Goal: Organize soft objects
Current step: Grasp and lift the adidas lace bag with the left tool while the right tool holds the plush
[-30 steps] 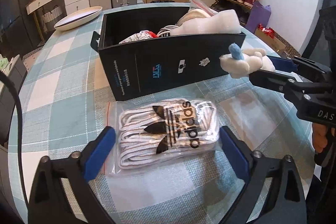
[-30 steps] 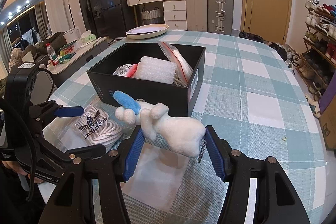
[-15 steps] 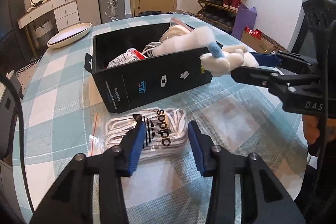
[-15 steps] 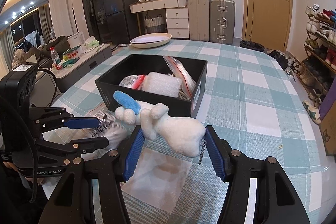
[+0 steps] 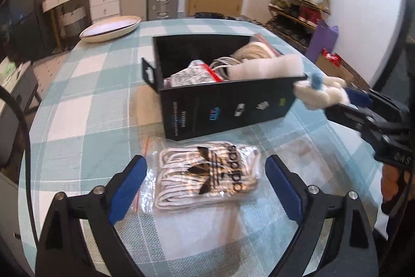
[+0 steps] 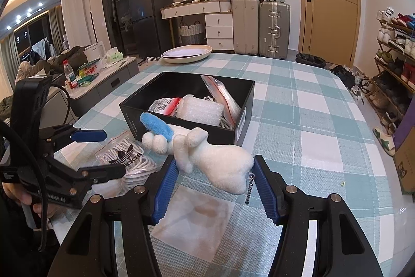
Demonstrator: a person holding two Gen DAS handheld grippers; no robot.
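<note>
Before the black box (image 6: 241, 121), the right gripper (image 6: 215, 188) pinches a soft, light plush toy (image 6: 207, 152) at its body. The left gripper (image 5: 205, 186) stands wide open, empty, over the slippery bag of laces (image 5: 210, 175); grip its middle.

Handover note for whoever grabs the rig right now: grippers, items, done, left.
Right gripper: shut on the white plush toy, held in the air just in front of the black box.
Left gripper: open, fingers either side of the bagged adidas laces, which lie on the table in front of the box.
Done: the box already holds a foam pad and several bagged items.
Left: drop the plush into the box, then grip the laces bag and put it in too.
</note>
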